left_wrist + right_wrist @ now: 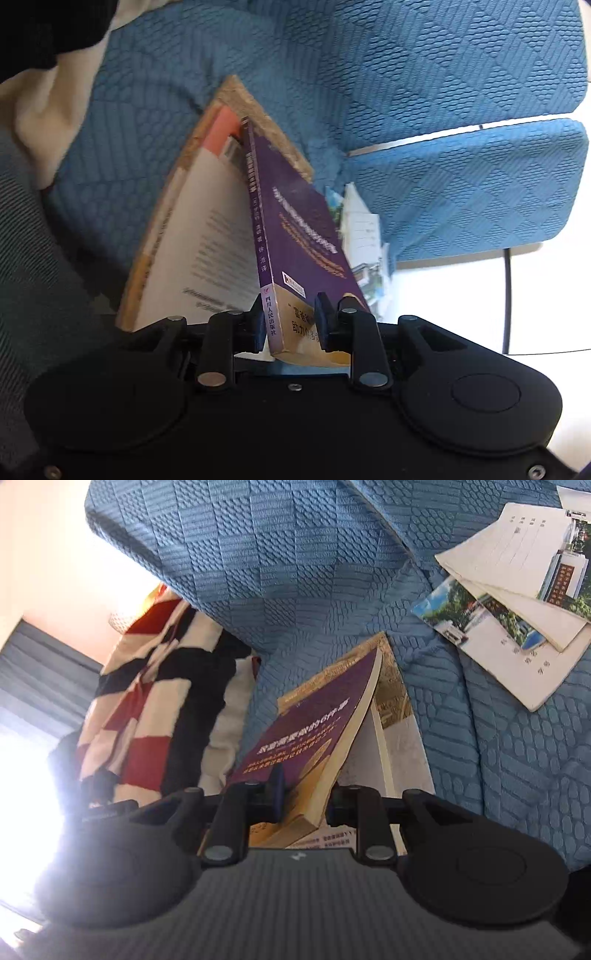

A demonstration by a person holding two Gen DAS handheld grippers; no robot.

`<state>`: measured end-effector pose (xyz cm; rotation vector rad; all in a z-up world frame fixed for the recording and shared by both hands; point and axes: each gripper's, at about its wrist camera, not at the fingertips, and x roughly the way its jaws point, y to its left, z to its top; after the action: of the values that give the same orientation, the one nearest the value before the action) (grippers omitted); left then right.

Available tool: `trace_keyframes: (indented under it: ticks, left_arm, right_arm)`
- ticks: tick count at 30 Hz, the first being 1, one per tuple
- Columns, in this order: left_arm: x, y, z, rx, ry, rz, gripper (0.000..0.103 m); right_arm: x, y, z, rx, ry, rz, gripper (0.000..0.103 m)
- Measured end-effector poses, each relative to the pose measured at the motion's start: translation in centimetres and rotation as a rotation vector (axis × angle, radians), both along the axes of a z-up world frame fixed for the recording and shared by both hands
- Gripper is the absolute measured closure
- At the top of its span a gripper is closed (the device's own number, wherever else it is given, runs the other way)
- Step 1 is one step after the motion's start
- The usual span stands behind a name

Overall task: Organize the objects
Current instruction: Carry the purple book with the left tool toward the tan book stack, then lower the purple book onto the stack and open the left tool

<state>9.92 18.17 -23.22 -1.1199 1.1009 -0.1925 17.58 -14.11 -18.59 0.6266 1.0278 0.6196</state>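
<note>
The left gripper [291, 325] and right gripper [306, 797] each have their jaws pinching the near end of the purple paperback book [295, 229], its long axis running away from both, tilted above the tan-edged white book [199, 240] on the blue textured sofa [406, 74]; neither hand sits nearer.

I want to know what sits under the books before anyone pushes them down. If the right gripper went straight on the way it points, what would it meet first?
The right gripper already grips the purple book, so the book leads. Beyond its far edge lies the blue sofa cover, probably first; depth is unclear.
</note>
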Motion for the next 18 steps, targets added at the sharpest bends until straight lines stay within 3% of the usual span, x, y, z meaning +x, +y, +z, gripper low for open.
trace_keyframes:
  ticks: [6, 14, 17, 18]
  left_arm:
    - [-0.7, -0.2, -0.4, 0.071, 0.048, 0.005, 0.077]
    - [-0.6, 0.1, 1.0, 0.196, 0.053, -0.007, 0.078]
    - [-0.8, 0.3, 1.5, 0.23, 0.038, -0.013, 0.077]
    - [-0.8, 0.3, 1.6, 0.239, 0.035, -0.016, 0.076]
  right_arm:
    - [-0.5, 0.2, -1.3, 0.009, 0.049, 0.019, 0.077]
    - [-0.5, -0.1, -2.4, 0.031, 0.133, 0.001, 0.074]
    - [-0.7, 0.0, -2.9, -0.024, 0.173, 0.018, 0.062]
    - [-0.9, 0.1, -2.9, -0.057, 0.181, 0.022, 0.049]
